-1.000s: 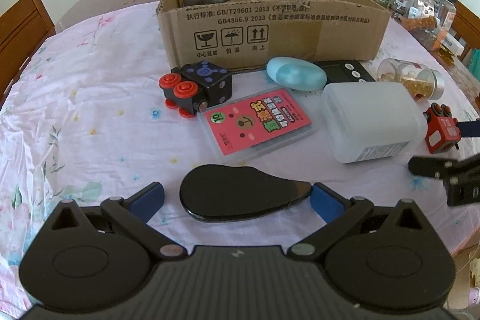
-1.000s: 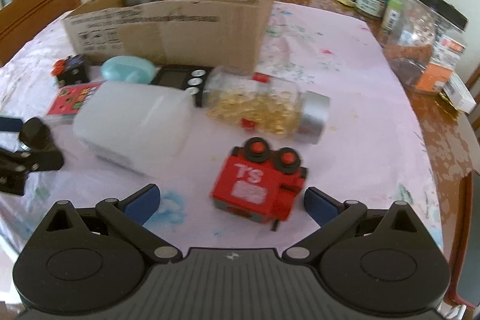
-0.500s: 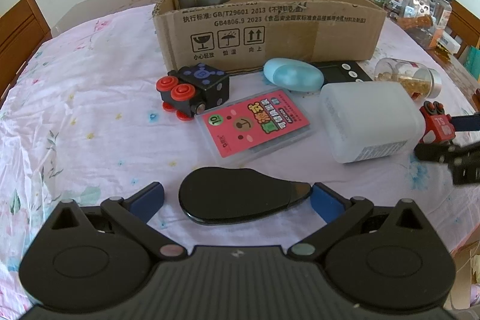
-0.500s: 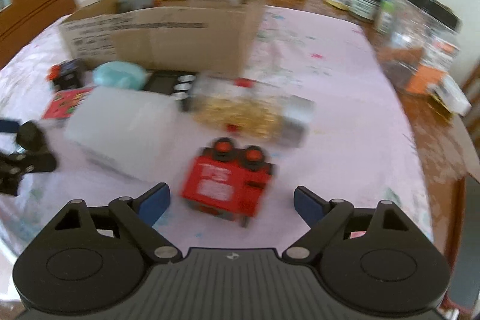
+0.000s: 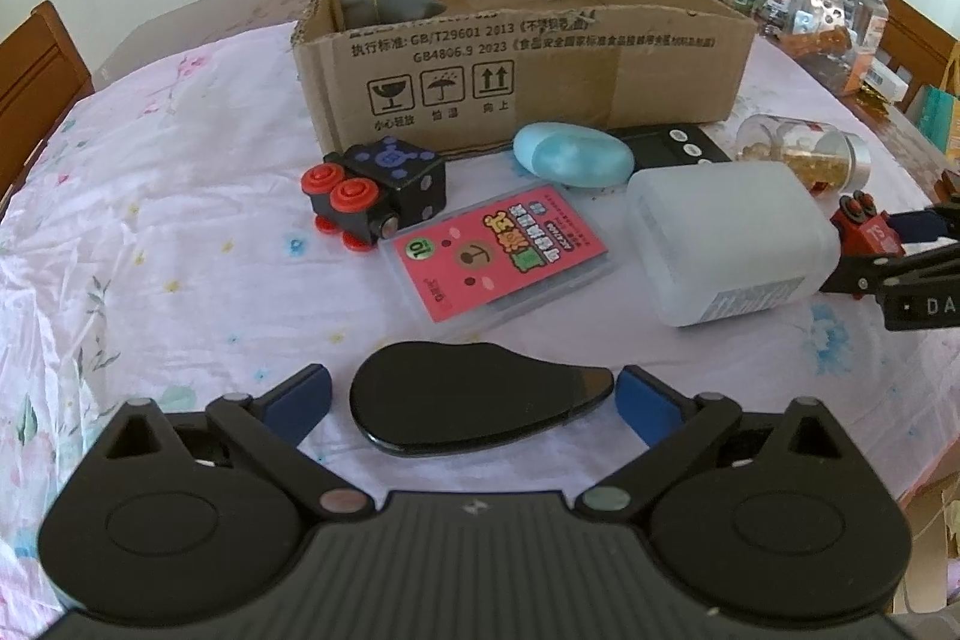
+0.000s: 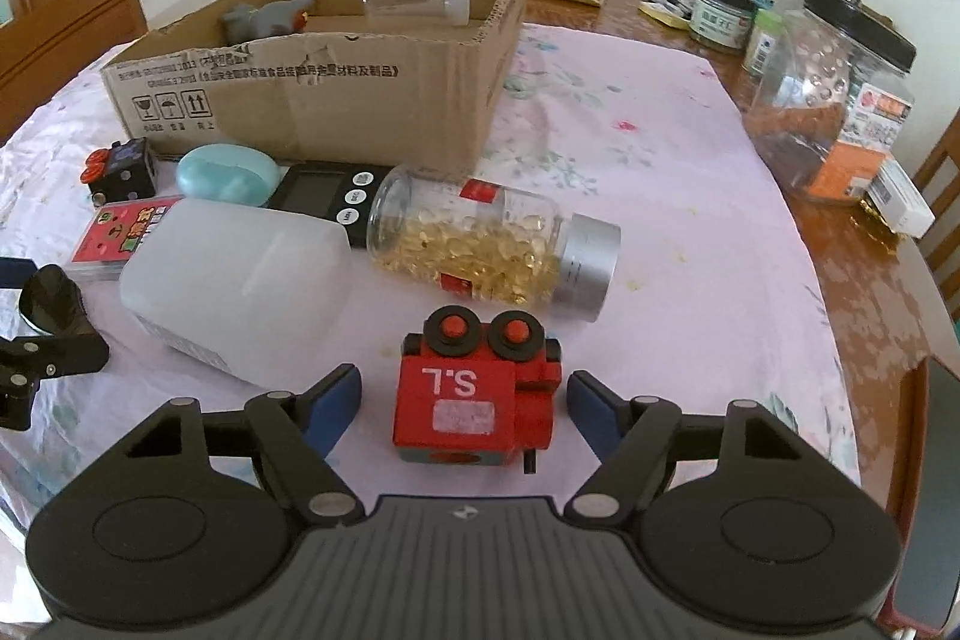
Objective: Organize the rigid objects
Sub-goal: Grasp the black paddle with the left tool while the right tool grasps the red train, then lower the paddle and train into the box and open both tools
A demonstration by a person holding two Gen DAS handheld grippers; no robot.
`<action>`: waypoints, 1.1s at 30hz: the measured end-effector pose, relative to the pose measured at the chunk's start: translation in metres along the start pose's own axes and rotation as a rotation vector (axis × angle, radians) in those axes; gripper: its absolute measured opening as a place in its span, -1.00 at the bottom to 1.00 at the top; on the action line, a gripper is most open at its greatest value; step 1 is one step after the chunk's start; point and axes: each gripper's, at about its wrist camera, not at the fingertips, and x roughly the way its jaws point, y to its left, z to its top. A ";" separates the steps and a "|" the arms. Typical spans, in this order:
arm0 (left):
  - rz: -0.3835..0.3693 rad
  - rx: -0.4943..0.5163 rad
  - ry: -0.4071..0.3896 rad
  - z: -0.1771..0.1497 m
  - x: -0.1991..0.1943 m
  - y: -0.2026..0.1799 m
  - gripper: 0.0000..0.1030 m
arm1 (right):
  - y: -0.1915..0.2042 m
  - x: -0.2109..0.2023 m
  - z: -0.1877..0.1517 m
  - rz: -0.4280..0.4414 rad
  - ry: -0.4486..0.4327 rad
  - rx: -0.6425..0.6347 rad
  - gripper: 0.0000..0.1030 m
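Observation:
A flat black teardrop-shaped object [image 5: 474, 406] lies on the floral cloth between the fingers of my left gripper [image 5: 474, 400]. Its jaws are closing, with a small gap still showing at the left pad. A red toy engine [image 6: 474, 400] marked "S.L" stands between the fingers of my right gripper [image 6: 465, 403]. Those jaws are closing too, and narrow gaps show on both sides. The open cardboard box [image 5: 522, 58] behind holds a grey toy and a clear jar. The red toy engine [image 5: 867, 235] and the right gripper also show at the left wrist view's right edge.
In front of the box lie a black toy engine [image 5: 378, 196], a pink card case [image 5: 498, 256], a light-blue case [image 5: 573, 154], a black timer [image 6: 330, 196], a white plastic bottle [image 6: 240, 280] and a capsule jar [image 6: 492, 244]. Jars crowd the table's right edge [image 6: 840, 112].
The right gripper's fingers have drawn in around the red toy engine, which now sits centred between them. The left gripper's fingers have narrowed slightly around the black object.

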 end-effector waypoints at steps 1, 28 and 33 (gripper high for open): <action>0.002 -0.004 0.004 0.000 0.000 0.000 0.91 | 0.000 0.000 0.000 0.002 0.000 -0.002 0.49; 0.023 -0.017 0.043 0.017 -0.017 0.003 0.74 | -0.006 -0.012 0.014 0.038 0.027 -0.071 0.18; 0.022 0.002 0.030 0.024 -0.025 0.006 0.74 | -0.010 -0.021 0.019 0.033 0.018 -0.088 0.18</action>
